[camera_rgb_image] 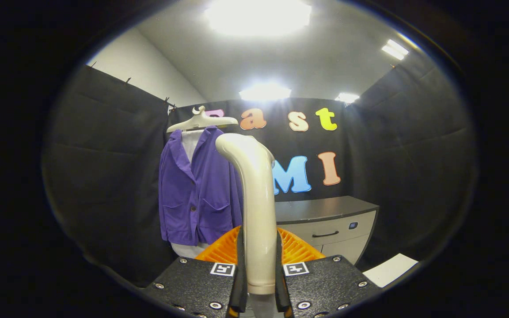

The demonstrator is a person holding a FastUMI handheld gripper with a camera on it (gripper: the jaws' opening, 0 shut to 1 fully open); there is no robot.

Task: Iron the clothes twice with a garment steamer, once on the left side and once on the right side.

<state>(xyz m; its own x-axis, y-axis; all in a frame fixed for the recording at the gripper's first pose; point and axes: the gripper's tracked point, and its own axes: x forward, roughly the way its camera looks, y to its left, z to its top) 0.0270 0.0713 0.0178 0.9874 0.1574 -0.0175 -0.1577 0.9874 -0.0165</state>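
A cream garment steamer (256, 203) stands upright between my two fingers, its curved head bending left toward the clothes. My gripper (260, 269) is shut on the steamer's handle, both orange fingers (223, 251) pressing its sides. Beyond the fingers, a little left of the steamer head, a purple jacket (195, 190) hangs on a white hanger (201, 120) over a white garment, with a gap between steamer head and cloth.
A grey cabinet (329, 221) with a dark top and a drawer stands to the right behind the steamer. A white flat surface (389, 269) lies low on the right. Black cloth walls close the booth on all sides.
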